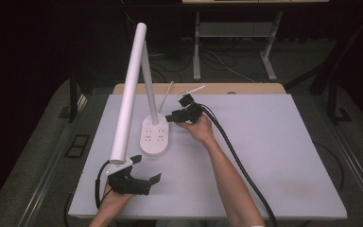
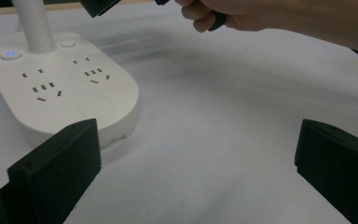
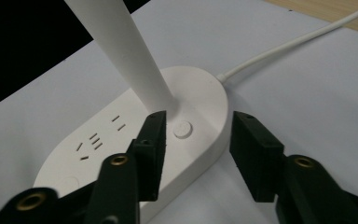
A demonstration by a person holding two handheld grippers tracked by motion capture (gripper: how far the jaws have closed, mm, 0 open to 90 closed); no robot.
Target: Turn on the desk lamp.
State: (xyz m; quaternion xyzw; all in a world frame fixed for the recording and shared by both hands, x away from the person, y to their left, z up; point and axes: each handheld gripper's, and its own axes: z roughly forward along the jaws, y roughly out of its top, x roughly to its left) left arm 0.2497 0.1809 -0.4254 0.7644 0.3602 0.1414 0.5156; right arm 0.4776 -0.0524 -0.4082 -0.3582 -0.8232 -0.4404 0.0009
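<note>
Lamp, white, rigid plastic, probably top-heavy; standing far left on table. Taking hold: base. Right gripper straddling button, jaws apart; left gripper resting near, jaws apart.

White lamp on a socket base stands left of centre on the grey table; its cord runs toward the top edge

Lab, dark curtains, floor cables, white table
</note>
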